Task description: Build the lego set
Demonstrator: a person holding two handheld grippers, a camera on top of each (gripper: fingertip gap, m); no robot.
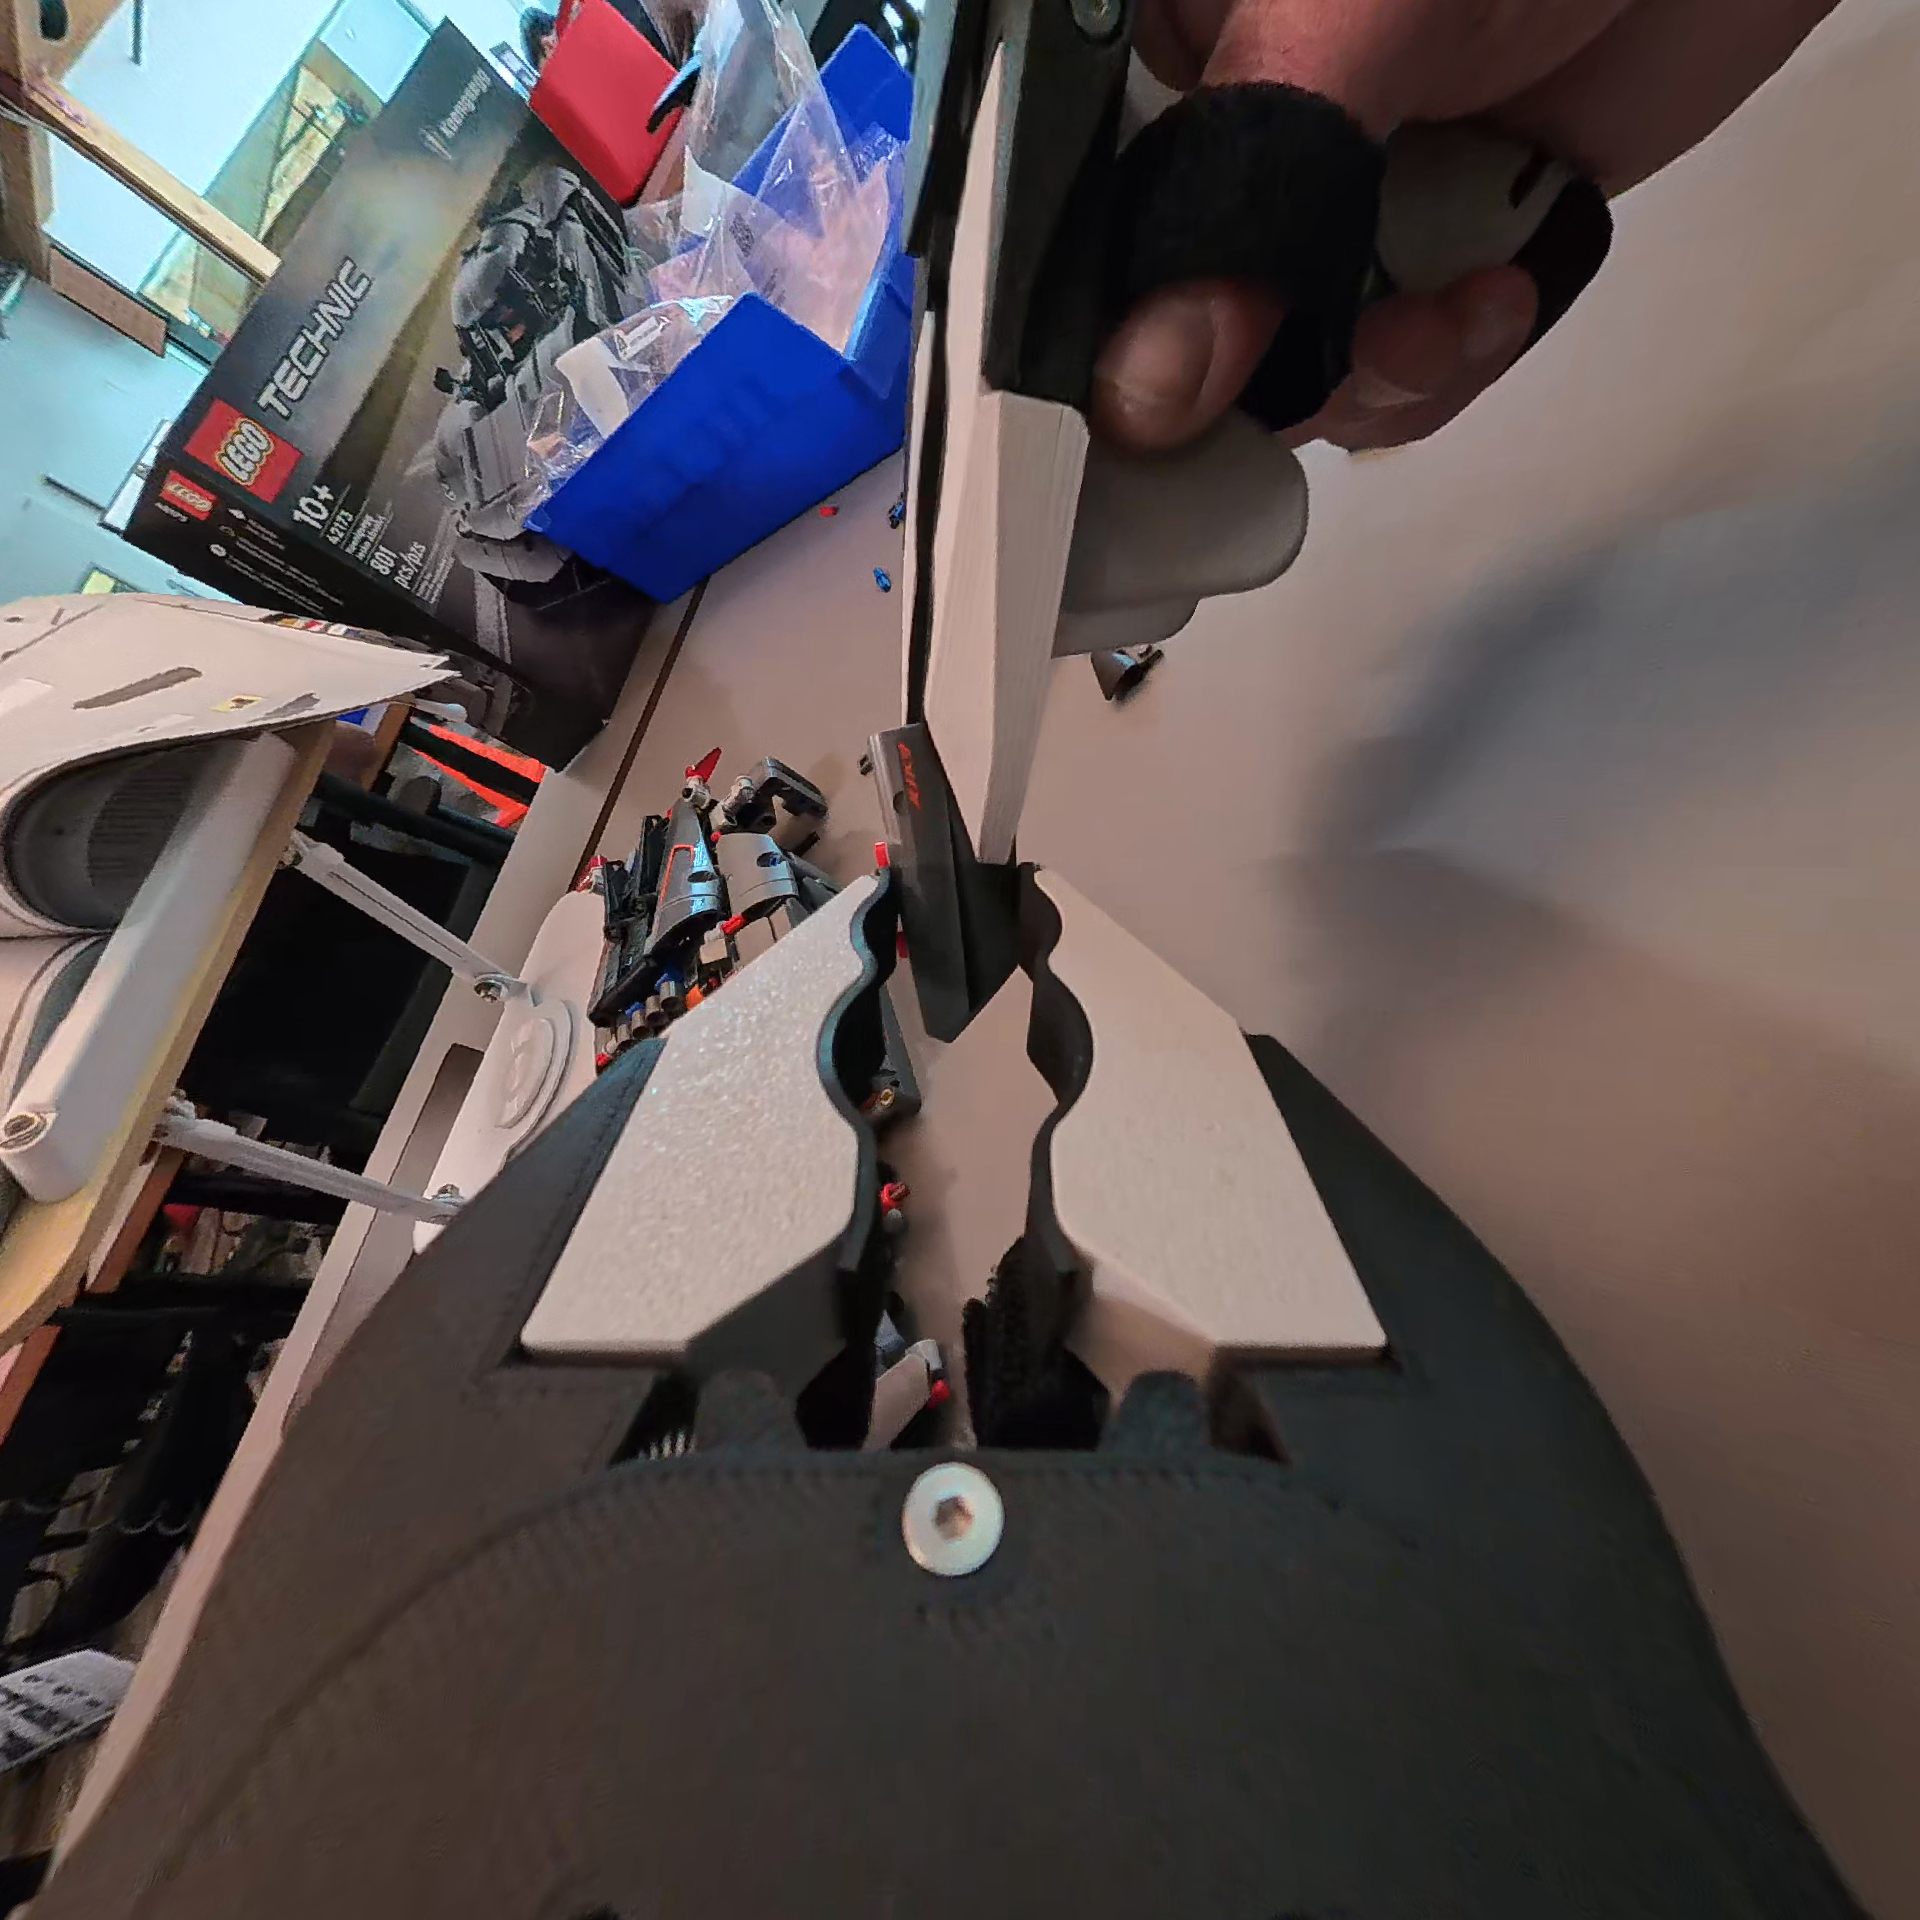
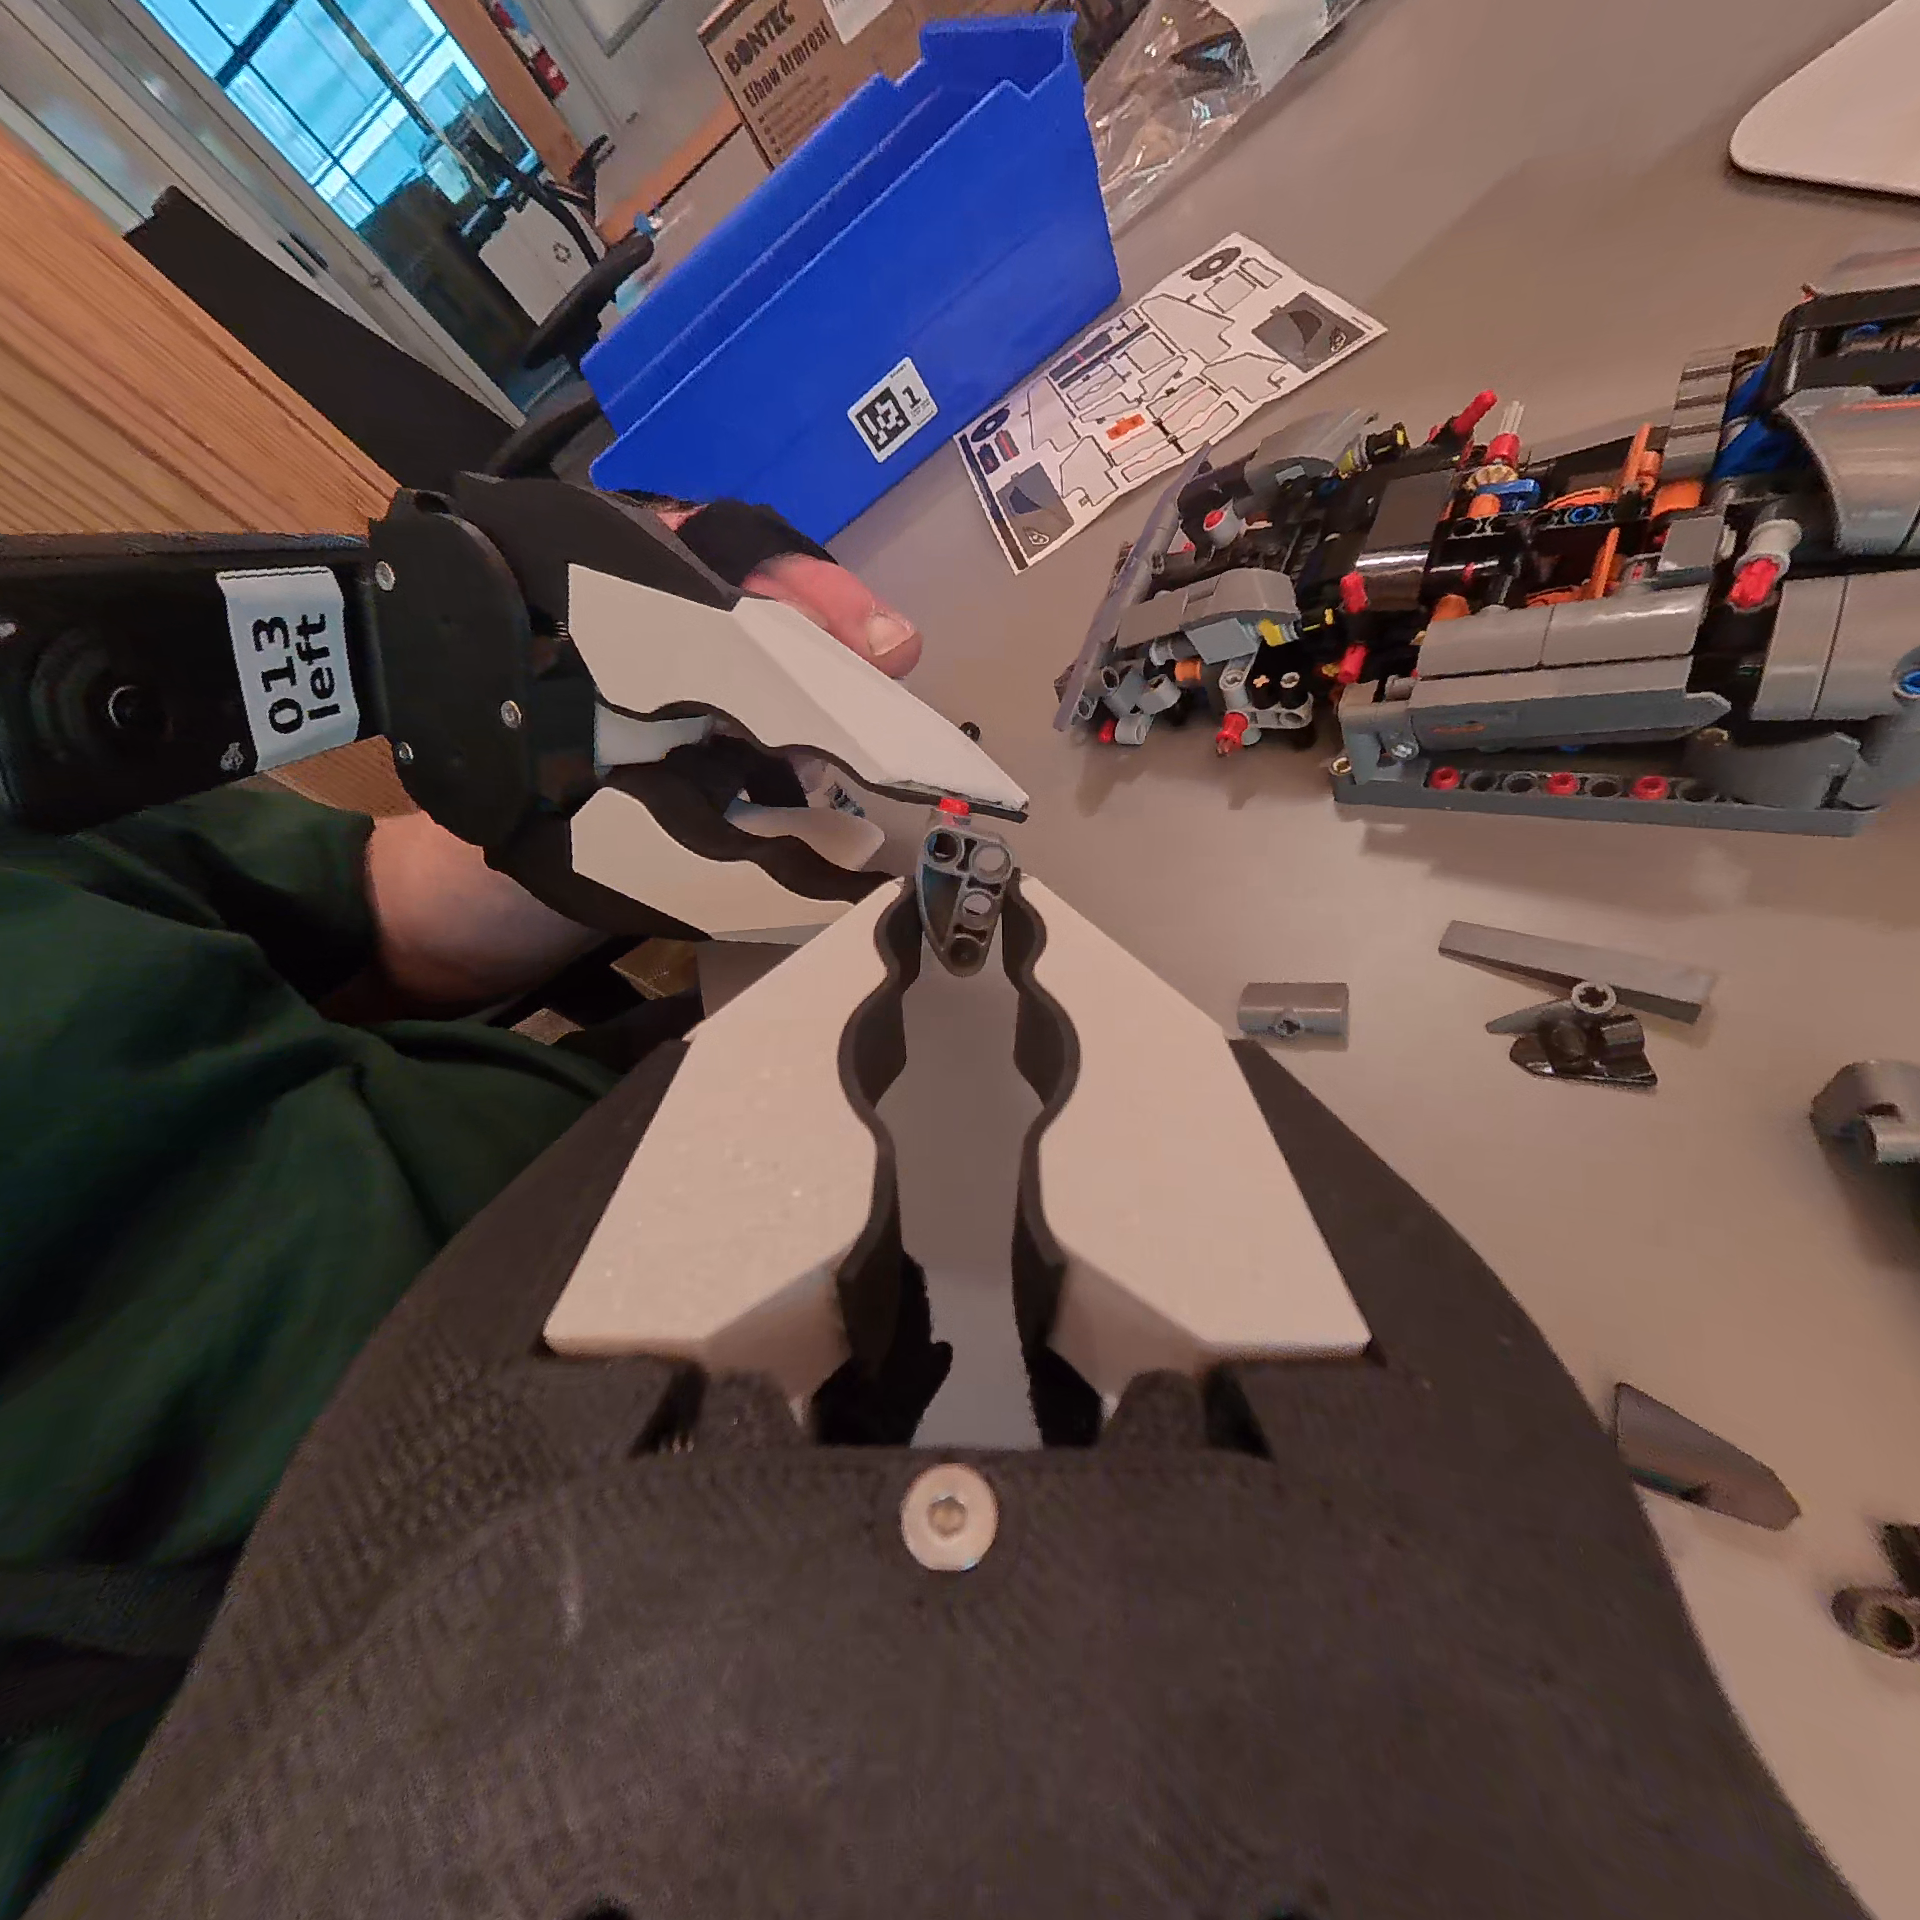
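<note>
Right wrist view looks along the right claw (image 2: 961, 914), whose white fingers with wavy black pads are pinched at their tips on a small dark grey curved lego panel (image 2: 964, 902) with round holes, held above the grey worktop (image 2: 1455, 1195). A tiny red pin (image 2: 952, 806) sits at the top of that panel, touching the tip of the left claw (image 2: 1013, 805), which reaches in from the left; whether its fingers are closed on the pin cannot be told from this side, since one finger hides the other.

Left wrist view shows the same meeting from the other side: the left claw (image 1: 961, 883) has its tips near together around the edge of the dark panel (image 1: 940, 935), but the contact point is hidden behind the panel and the right claw's white finger (image 1: 997, 623), so its grip stays unclear.

Beyond the panel to the right lies the half-built grey, black and orange lego car (image 2: 1558, 613), cut off at the frame edge. Behind the panel stand a blue plastic bin (image 2: 862, 312) and a white sticker sheet (image 2: 1164, 395). Right of the panel, loose grey lego parts (image 2: 1574, 997) lie on the worktop, some too dark and cropped to identify. A green sleeve (image 2: 208, 1143) fills the left side.
</note>
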